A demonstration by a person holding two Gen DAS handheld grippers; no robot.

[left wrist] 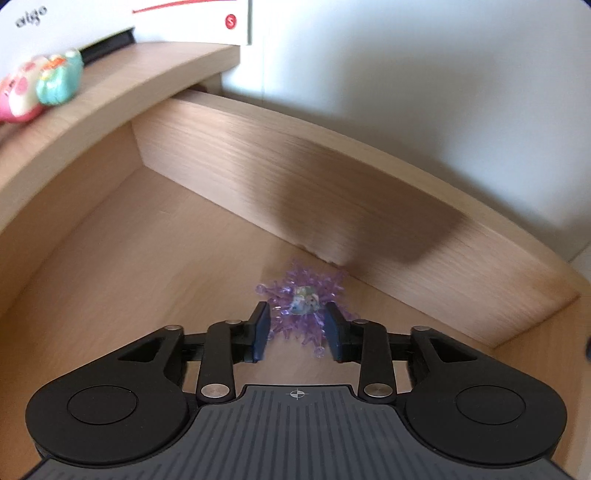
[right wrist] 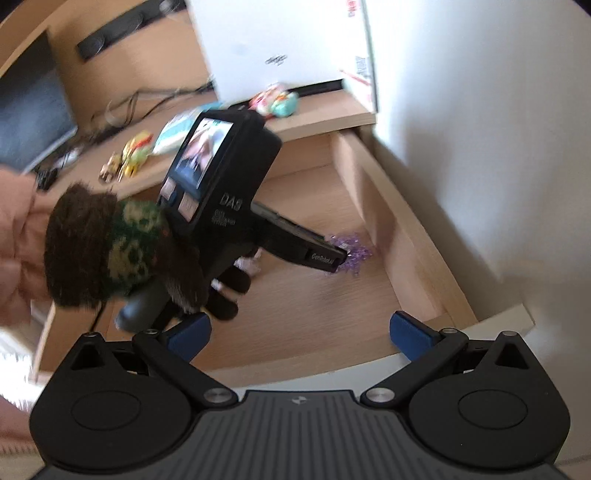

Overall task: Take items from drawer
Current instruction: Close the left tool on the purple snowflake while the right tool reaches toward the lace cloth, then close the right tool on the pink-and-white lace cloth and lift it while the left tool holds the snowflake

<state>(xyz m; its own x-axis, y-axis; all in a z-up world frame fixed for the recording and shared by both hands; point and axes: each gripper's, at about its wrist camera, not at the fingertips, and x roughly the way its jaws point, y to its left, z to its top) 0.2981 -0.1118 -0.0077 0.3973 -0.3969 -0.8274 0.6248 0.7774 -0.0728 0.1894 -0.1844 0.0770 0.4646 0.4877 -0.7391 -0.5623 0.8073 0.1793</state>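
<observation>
A purple spiky crystal ornament (left wrist: 303, 302) with a small picture at its centre lies on the floor of the open wooden drawer (left wrist: 295, 184), close to its side wall. My left gripper (left wrist: 297, 325) points down at it. The blue pads (left wrist: 260, 328) stand on either side of the ornament, with some spikes reaching past them, and I see no squeeze, so it is open. In the right wrist view the left gripper's tips (right wrist: 340, 258) sit on the ornament (right wrist: 352, 251), held by a hand in a knitted glove (right wrist: 110, 240). My right gripper (right wrist: 299, 332) hangs wide open and empty over the drawer's front edge.
Pink and teal toys (left wrist: 40, 88) and white boxes (left wrist: 192, 22) stand on the desk top above the drawer. Small toys (right wrist: 129, 158), cables and a dark monitor (right wrist: 29, 122) lie further left. A small pale item (right wrist: 247, 264) shows partly behind the glove. A white wall (right wrist: 480, 147) borders the drawer's right side.
</observation>
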